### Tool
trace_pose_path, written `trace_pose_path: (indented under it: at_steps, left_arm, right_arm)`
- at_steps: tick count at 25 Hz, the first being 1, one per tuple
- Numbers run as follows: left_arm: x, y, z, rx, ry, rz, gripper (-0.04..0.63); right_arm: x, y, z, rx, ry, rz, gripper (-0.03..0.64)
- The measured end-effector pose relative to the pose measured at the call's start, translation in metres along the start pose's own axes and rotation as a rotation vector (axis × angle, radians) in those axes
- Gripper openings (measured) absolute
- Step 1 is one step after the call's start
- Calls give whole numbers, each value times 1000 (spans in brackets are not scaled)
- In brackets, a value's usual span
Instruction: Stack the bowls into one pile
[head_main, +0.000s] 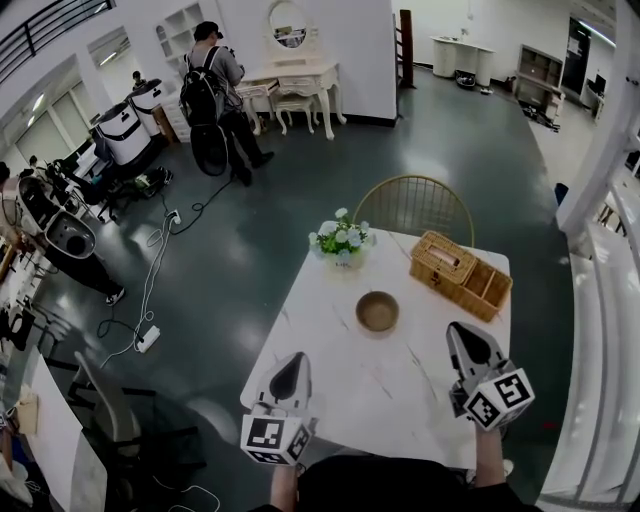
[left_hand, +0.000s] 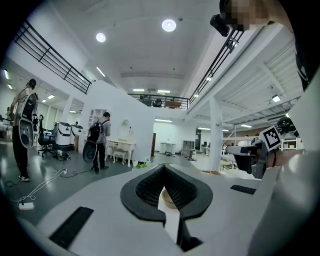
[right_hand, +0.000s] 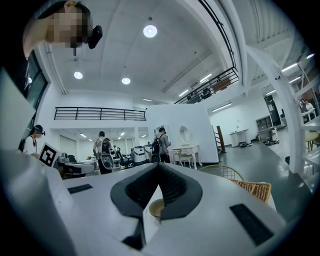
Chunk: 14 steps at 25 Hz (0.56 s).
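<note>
A single brown bowl (head_main: 377, 311) stands upright near the middle of the white marble bench (head_main: 400, 400), apart from both tools and seen just past their tips in the two gripper views. The left tool (head_main: 297, 357) and the right tool (head_main: 459, 329) hover over the near half of the bench, each with its jaws closed together and nothing between them. Beyond the bowl stand a small pot of flowers (head_main: 341, 240) and a wicker basket (head_main: 460, 274), with a wire-backed chair (head_main: 415, 205) at the far edge.

Glossy marble table (head_main: 400, 392), wicker basket (head_main: 461, 275), matt wooden bowl (head_main: 378, 311)
</note>
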<state>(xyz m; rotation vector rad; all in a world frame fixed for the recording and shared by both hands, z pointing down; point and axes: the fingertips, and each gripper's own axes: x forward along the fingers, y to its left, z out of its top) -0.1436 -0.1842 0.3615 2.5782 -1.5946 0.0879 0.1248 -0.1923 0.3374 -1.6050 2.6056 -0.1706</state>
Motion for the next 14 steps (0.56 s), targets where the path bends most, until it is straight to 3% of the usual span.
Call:
trace_pose_path:
  at_steps: [14]
  left_arm:
    - [-3, -5, 1, 31, 17, -1, 15]
  right_arm:
    - [-5, 1, 0, -35, 5, -1, 14]
